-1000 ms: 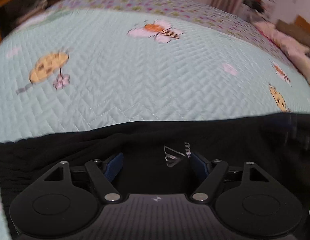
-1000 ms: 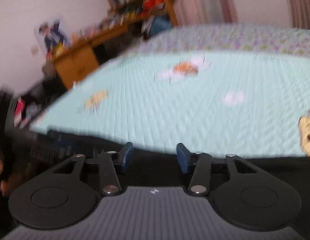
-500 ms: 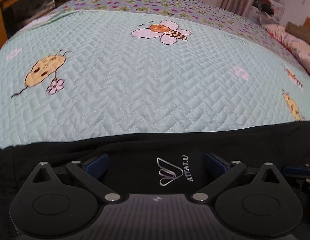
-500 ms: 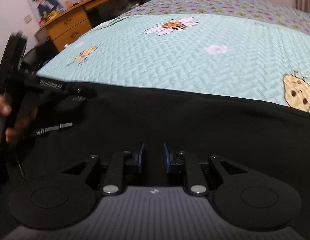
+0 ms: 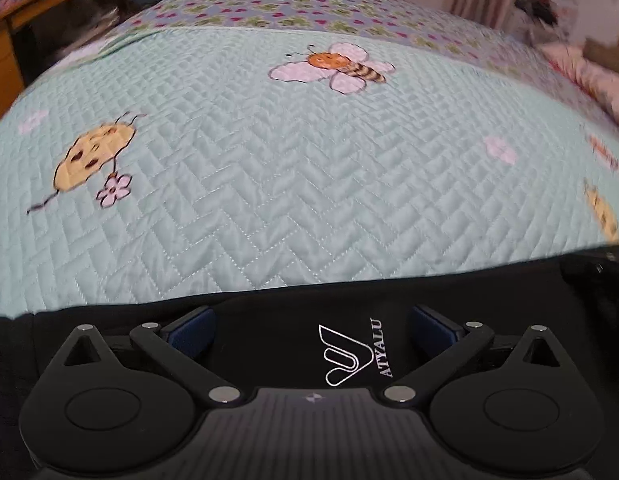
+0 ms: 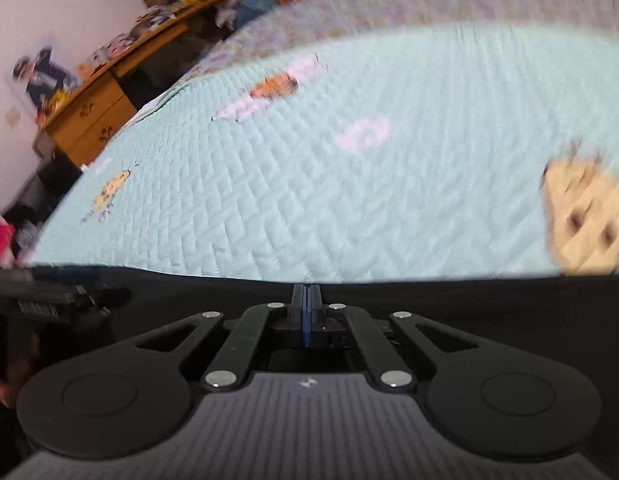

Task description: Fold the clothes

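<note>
Left hand-held gripper [image 5: 311,326]: blue-padded jaws spread wide and opening, over black fabric garment [image 5: 269,320] carrying a white "ATYALU" logo [image 5: 355,356]; pads clear of the cloth, logo between them. Right hand-held gripper [image 6: 306,300]: jaws pressed together at the garment's far edge; cannot tell whether cloth is pinched. Garment spread flat along near edge of pale green quilted bedspread [image 5: 309,180] printed with bee [image 5: 333,66]. Wooden desk [image 6: 97,108] at far left, beyond bed.
</note>
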